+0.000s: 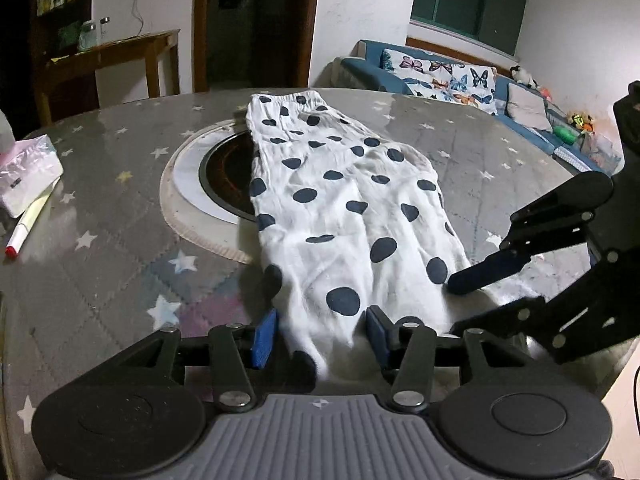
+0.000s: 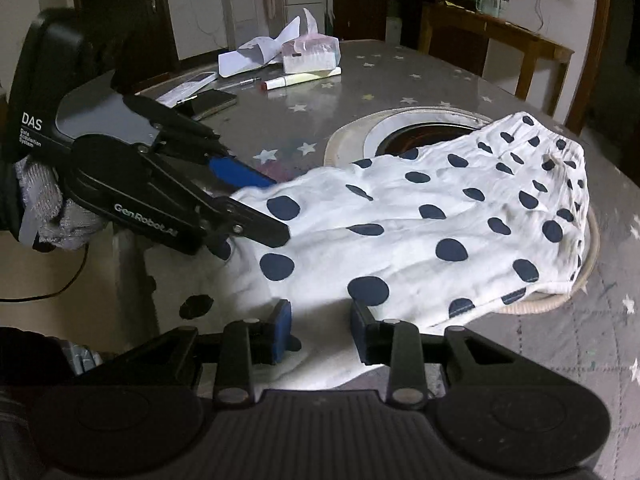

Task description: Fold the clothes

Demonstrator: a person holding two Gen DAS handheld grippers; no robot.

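White trousers with dark blue dots (image 1: 344, 204) lie lengthwise on the round table, waistband at the far end, part over the table's centre hotplate. They also show in the right wrist view (image 2: 420, 220). My left gripper (image 1: 322, 334) is open, its blue pads on either side of the near hem cloth. My right gripper (image 2: 320, 328) is open around the other near hem corner. In the left wrist view the right gripper (image 1: 476, 284) comes in from the right. In the right wrist view the left gripper (image 2: 256, 200) comes in from the left at the cloth's edge.
The table (image 1: 100, 240) has a grey star-print cover. A tissue pack (image 1: 28, 172) and a marker (image 1: 28, 224) lie at its left; papers, a phone (image 2: 212, 104) and pens sit at the far side. A sofa (image 1: 460, 80) and a wooden side table stand beyond.
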